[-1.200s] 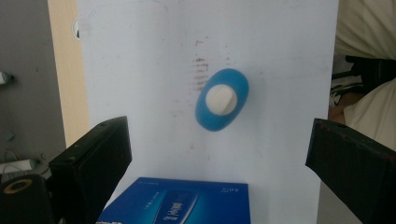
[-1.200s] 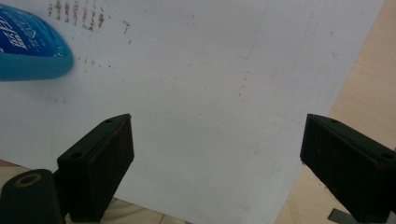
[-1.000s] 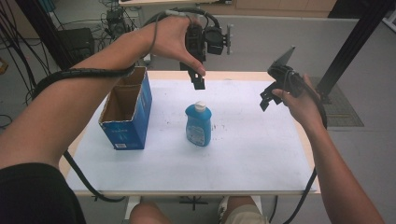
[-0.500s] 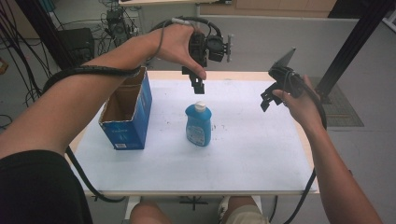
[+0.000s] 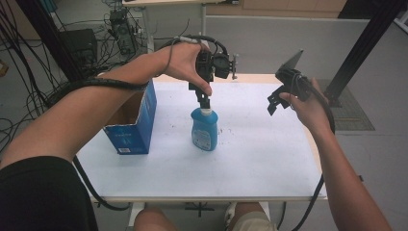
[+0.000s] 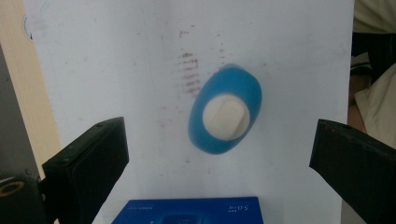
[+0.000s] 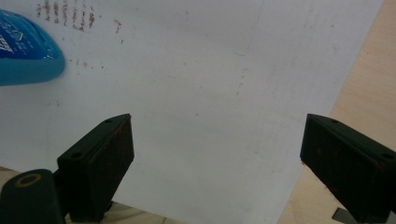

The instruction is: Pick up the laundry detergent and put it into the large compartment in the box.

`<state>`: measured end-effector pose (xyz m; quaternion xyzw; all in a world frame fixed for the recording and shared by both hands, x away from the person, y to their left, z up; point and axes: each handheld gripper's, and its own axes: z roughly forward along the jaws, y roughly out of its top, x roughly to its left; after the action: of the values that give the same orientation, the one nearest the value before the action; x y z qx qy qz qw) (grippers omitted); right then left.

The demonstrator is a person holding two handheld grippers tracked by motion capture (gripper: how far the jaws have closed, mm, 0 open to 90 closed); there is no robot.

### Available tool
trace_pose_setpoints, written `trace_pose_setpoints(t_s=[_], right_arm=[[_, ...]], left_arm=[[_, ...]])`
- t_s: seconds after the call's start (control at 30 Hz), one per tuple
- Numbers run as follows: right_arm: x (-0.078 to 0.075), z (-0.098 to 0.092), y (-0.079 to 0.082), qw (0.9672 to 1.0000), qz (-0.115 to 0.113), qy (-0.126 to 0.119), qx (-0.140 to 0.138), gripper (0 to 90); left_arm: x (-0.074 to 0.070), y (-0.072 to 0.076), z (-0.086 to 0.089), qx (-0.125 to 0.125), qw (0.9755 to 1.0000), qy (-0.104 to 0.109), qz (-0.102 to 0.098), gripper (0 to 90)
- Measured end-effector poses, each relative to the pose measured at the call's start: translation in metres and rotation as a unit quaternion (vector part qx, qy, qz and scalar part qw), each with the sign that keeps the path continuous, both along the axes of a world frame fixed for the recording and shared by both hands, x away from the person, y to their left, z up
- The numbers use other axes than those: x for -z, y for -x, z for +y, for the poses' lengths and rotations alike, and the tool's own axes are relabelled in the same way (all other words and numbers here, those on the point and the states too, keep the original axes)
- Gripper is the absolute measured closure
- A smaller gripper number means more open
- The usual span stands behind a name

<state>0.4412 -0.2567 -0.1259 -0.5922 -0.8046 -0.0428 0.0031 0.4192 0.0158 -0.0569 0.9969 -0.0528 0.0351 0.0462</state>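
1. A blue bottle (image 5: 204, 130) stands upright near the middle of the white table (image 5: 260, 159), ungrasped; a blue box (image 5: 132, 120), open at the top, sits well to its left. The pickup looks barely begun: the approach appears nearly done, while closing, lifting and placing are all left.
2. The left gripper (image 5: 204, 100) hangs directly above the bottle's white cap (image 6: 225, 116), pointing down. Its jaws are spread wide, the cap between them in the left gripper view, touching neither.
3. The right gripper (image 5: 273, 102) is held in the air over the table's right side, well apart from the bottle, jaws wide and empty.
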Motion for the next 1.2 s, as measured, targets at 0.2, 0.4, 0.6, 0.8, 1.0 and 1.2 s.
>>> trace_pose_setpoints(t_s=[0.2,0.4,0.6,0.8,1.0,1.2], right_arm=[[0.002,0.0,0.0,1.0,0.001,0.001,0.0,9.4],[0.003,0.001,-0.001,1.0,0.002,0.001,0.0,9.4],[0.004,0.0,0.0,1.0,0.001,0.0,0.0,9.4],[0.006,-0.002,-0.001,1.0,0.005,0.0,0.004,9.4],[0.01,-0.002,-0.002,1.0,0.008,-0.002,0.004,9.4],[0.011,-0.002,-0.002,1.0,0.008,-0.002,0.003,9.4]], left_arm=[[0.009,0.002,0.0,0.005,1.0,-0.003,-0.001,4.8],[0.018,0.002,-0.002,0.01,0.9999,-0.002,0.004,4.7],[0.034,0.001,-0.004,0.015,0.9998,-0.004,0.01,4.8],[0.046,-0.001,-0.005,0.018,0.9997,-0.006,0.015,4.8],[0.053,-0.002,-0.004,0.019,0.9997,-0.005,0.015,4.7],[0.062,-0.003,-0.005,0.017,0.9995,-0.009,0.024,4.6]])
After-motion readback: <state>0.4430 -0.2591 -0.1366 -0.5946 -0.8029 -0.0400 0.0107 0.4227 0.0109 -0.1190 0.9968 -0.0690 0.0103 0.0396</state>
